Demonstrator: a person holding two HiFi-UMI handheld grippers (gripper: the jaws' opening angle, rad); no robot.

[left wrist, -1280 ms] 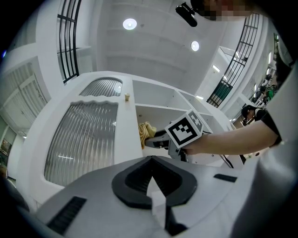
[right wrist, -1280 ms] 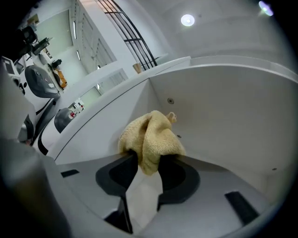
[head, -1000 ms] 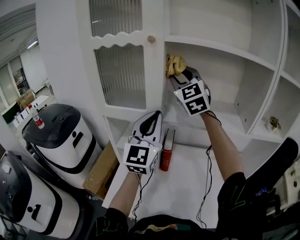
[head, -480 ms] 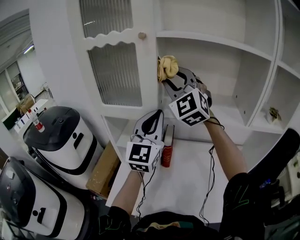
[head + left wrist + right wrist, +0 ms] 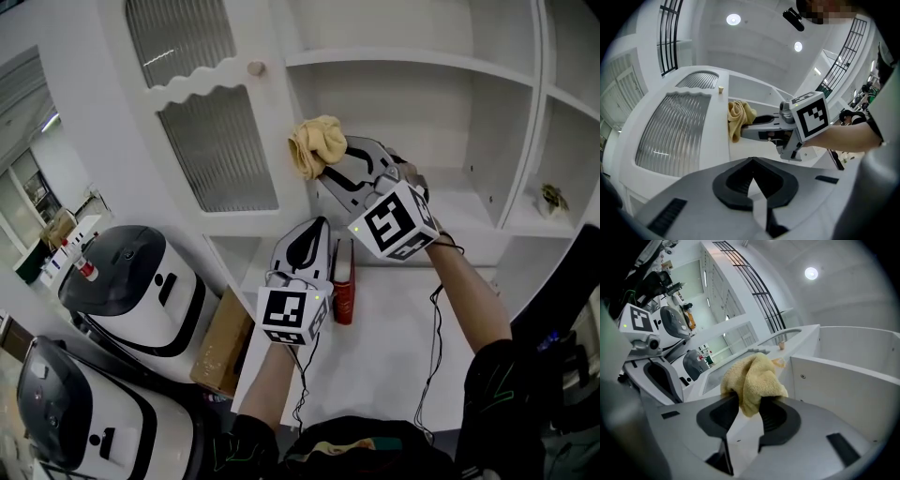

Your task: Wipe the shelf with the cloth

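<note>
Right now my right gripper [image 5: 330, 161] has its fingers clenched on the yellow cloth [image 5: 313, 146], held up at the left edge of the open shelf [image 5: 450, 202] beside the glass door [image 5: 220, 150], while my left gripper [image 5: 315, 227] hangs lower above the bench [image 5: 375, 366], fingers pressed together on nothing.

Cloth [image 5: 752, 378] — lower end buried between the right gripper's [image 5: 749, 405] jaws; small object [image 5: 550, 198] on the far shelf [image 5: 536, 226] is too tiny to identify.
</note>
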